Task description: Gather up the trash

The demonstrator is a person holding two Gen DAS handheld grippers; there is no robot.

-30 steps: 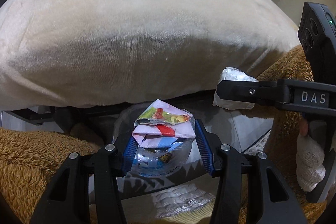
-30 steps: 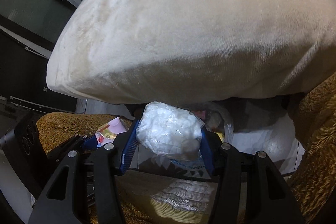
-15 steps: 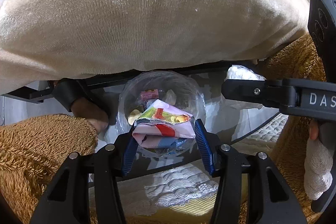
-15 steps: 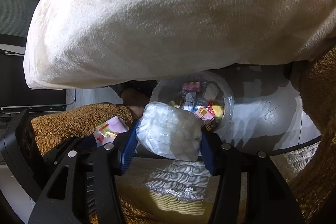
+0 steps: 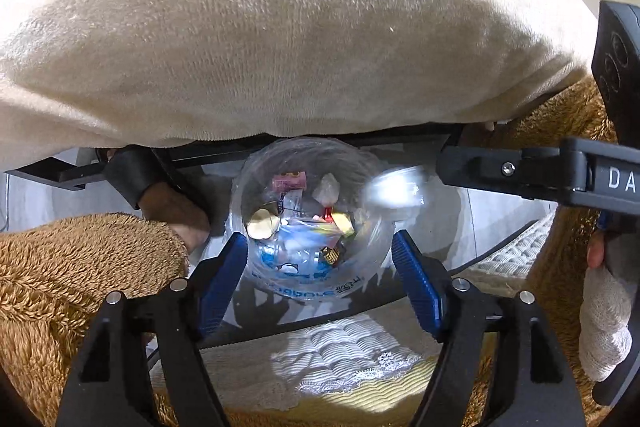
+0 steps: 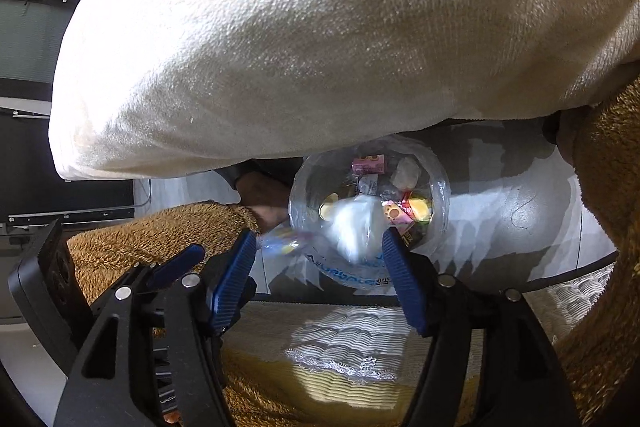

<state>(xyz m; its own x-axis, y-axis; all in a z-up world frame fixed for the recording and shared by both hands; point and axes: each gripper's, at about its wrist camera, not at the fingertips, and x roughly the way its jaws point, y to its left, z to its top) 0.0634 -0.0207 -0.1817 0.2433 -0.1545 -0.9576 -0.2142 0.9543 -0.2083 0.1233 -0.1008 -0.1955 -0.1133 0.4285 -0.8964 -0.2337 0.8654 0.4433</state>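
Landmark: clear plastic trash bag [image 5: 312,219], mouth open, part-filled with small wrappers, below the edge of a cream plush blanket [image 5: 280,27].

Left gripper [image 5: 320,263]: blue-padded fingers [image 5: 224,275] spread wide, nothing between them. Half a second ago they pinched a colourful folded wrapper; that wrapper is now out of the grip, and I cannot pick it out for certain among the bag's contents. Bag mouth sits between and just beyond the fingertips.

Right gripper [image 6: 320,267]: fingers also wide apart now, where before they clamped a white crumpled plastic wad [image 6: 352,227]. The wad shows as a motion blur over the bag [image 6: 368,211], between the fingertips and touching neither pad. A second colourful blur [image 6: 282,242] hangs just left of the bag.
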